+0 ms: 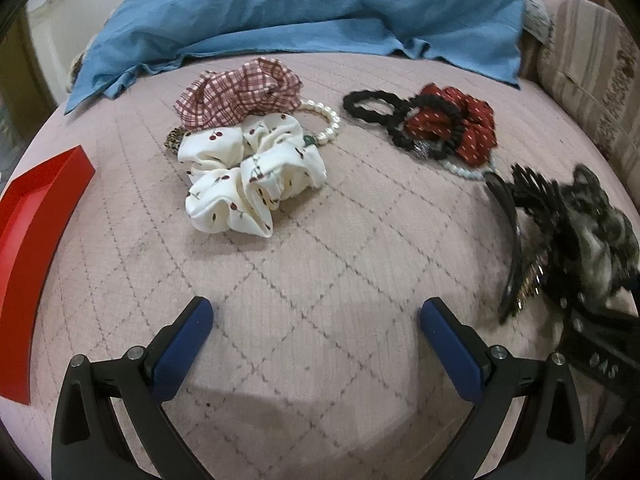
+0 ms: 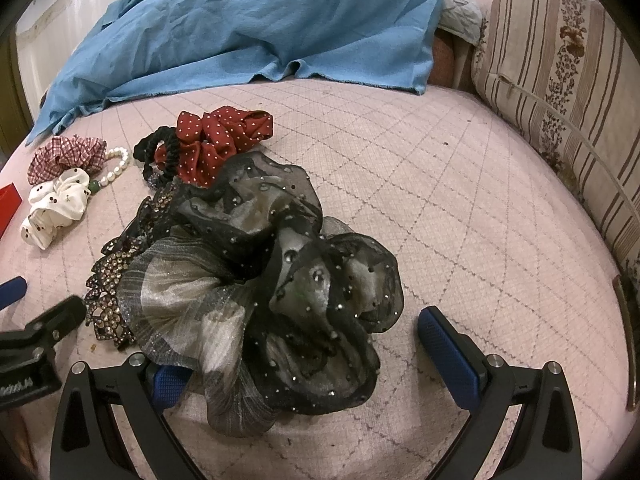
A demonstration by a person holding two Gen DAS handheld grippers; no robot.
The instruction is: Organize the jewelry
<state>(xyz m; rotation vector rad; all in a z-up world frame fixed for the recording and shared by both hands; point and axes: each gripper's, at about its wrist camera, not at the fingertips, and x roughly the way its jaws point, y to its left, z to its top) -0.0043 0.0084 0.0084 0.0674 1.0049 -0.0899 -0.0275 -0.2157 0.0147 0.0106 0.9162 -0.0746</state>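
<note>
My left gripper (image 1: 316, 312) is open and empty above the pink quilt, short of a white cherry-print scrunchie (image 1: 252, 184), a plaid scrunchie (image 1: 240, 94) and a pearl bracelet (image 1: 326, 120). To the right lie black hair ties (image 1: 380, 106), a red dotted scrunchie (image 1: 472, 128) and a black sheer scrunchie pile (image 1: 592, 232). My right gripper (image 2: 304, 340) is open, its jaws either side of the black sheer scrunchies (image 2: 280, 280); the left fingertip is hidden under the fabric. A rhinestone hair clip (image 2: 112, 280) lies beside them. The red dotted scrunchie (image 2: 216, 144) sits beyond.
A red tray (image 1: 36, 232) lies at the left edge of the bed. A blue cloth (image 1: 300, 12) is heaped at the back. A striped floral cushion (image 2: 560, 92) borders the right side. My left gripper also shows in the right wrist view (image 2: 32, 340).
</note>
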